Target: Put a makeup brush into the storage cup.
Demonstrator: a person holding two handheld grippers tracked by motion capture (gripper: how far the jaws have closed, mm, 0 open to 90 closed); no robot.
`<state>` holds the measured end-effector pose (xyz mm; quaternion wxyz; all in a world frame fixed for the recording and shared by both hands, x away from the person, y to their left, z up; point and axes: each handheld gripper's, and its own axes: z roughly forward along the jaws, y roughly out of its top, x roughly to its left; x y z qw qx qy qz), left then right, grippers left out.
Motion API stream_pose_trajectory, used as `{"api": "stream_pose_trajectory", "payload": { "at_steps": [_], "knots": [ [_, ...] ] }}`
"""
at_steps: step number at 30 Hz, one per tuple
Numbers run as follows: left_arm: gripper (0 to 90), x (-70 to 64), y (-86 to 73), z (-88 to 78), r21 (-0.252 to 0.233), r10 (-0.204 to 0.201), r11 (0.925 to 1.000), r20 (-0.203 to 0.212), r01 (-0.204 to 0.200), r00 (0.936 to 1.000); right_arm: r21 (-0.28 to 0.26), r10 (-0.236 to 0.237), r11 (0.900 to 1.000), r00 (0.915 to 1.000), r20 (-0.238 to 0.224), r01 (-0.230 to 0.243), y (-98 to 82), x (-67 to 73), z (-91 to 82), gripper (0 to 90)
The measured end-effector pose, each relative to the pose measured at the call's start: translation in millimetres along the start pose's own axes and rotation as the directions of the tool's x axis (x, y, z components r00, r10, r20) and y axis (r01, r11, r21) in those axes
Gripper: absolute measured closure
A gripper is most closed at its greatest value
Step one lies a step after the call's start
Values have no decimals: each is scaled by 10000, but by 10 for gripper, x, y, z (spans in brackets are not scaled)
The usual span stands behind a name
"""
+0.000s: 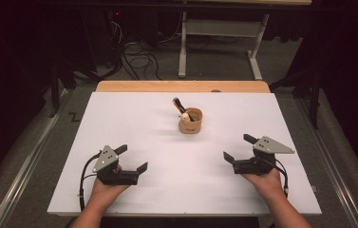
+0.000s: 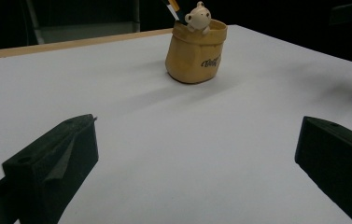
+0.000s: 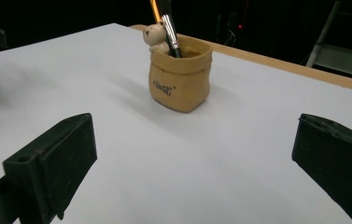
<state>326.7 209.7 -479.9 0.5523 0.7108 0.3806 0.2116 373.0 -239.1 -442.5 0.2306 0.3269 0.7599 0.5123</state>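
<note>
The worktop (image 1: 134, 118) is the largest thing here, a wide white sheet with a strip of bare wood along its far edge. Beyond it lies grey floor (image 1: 224, 61) with loose cables and the legs of a pale frame.

The left tool (image 1: 131, 159) rests near the front left of the worktop, held in a hand (image 1: 104, 187), its jaws spread wide with nothing between them; in the left gripper view the two black jaws stand at either side with bare white sheet between. The right tool (image 1: 239, 148) sits near the front right, held in the other hand (image 1: 264, 179), its jaws likewise wide apart and empty.

The pot (image 1: 190, 121), a tan sack-shaped holder with dark lettering on its side, stands upright around the middle of the worktop, toward the far side, well apart from both tools. A small bear (image 3: 155, 36) perches at its rim. A brush (image 3: 169, 36) stands in the pot beside the bear, leaning, its metal ferrule above the rim.
</note>
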Motion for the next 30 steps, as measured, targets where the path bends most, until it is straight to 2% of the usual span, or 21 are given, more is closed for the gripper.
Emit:
{"api": "stream_pose_trajectory", "payload": {
  "at_steps": [6,11,18,23,30],
  "knots": [
    [0,-9,-7,3,28,-47,10000,-88,47,10000,-38,302,9995,9985,452,-301,-191,-82,-256,0],
    [0,-42,1,19,73,63,10000,-38,-63,10000,-30,557,9984,9966,611,-556,-278,-94,-381,0],
    [0,-48,1,39,68,-4,10000,76,4,10000,383,1,9993,9988,495,-20,-298,24,-296,0],
    [0,-71,27,15,-104,64,9999,142,-62,9999,453,31,9990,9990,440,-51,-302,31,-277,0],
    [0,-61,24,20,-86,60,9999,167,-58,9998,357,240,9990,9983,536,-259,-303,0,-295,0]
  ]
}}
